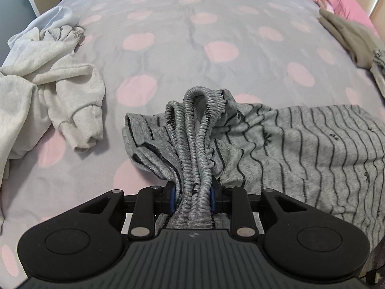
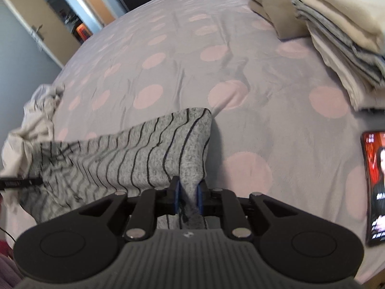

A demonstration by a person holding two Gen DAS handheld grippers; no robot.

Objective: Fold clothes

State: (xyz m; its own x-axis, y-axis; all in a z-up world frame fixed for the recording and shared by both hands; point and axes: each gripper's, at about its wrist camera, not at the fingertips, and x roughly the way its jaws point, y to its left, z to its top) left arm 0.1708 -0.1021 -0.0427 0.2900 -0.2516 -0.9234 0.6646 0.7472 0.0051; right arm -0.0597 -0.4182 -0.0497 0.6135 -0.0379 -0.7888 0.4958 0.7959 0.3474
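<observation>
Right tool [image 2: 188, 196] pinching striped pants [image 2: 144, 154] over the dotted bed [image 2: 240, 72], folded stack [image 2: 341, 36] far right, phone [image 2: 375, 192] nearby.

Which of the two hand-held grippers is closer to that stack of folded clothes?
Right. The right hand-held gripper, clamped on the striped garment, has the folded stack close on its right. The left hand-held gripper grips the bunched waistband, farther away.
</observation>
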